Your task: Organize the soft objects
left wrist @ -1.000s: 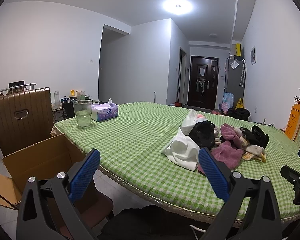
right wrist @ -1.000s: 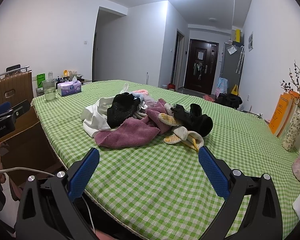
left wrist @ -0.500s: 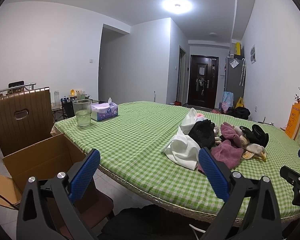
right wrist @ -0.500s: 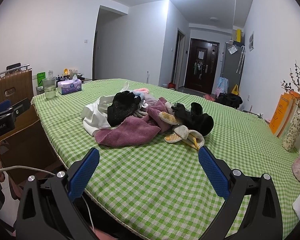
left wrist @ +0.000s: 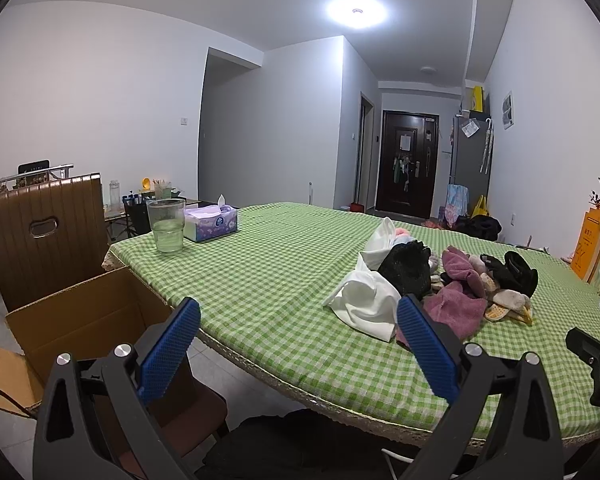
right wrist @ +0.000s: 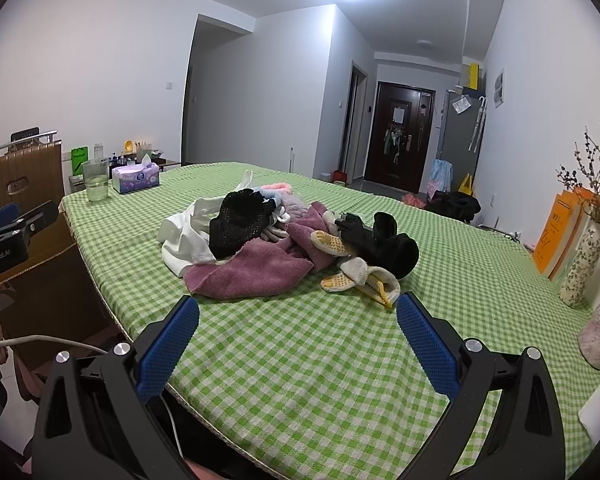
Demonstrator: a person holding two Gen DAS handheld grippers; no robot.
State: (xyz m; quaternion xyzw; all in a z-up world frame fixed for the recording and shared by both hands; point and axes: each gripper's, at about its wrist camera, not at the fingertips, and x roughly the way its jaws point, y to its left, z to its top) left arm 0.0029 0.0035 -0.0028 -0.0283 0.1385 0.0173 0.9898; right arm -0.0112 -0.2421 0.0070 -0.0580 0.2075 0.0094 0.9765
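Blue-padded and spread wide with nothing between its pads, the left claw (left wrist: pixel 298 344) hangs short of the bench (left wrist: pixel 260 280) edge. Since a second ago it has barely drifted; the pile of soft things (left wrist: pixel 432 288) lies ahead and to its right, untouched. A white garment (left wrist: pixel 366 300) is the piece nearest it. An open cardboard box (left wrist: pixel 80 320) sits low to its left beside a brown chair (left wrist: pixel 44 232), probably where the things go. Far ahead left stand a glass (left wrist: pixel 166 225) and a tissue box (left wrist: pixel 211 227).

From the right wrist, the right claw (right wrist: pixel 298 340), likewise gaping and empty, has crept slightly nearer the heap. A mauve towel (right wrist: pixel 256 268) lies just ahead of it, yellow-soled socks (right wrist: pixel 360 278) ahead right, a black mesh piece (right wrist: pixel 240 224) beyond. Nothing is sorted yet; I'd judge this the approach to a first pick.
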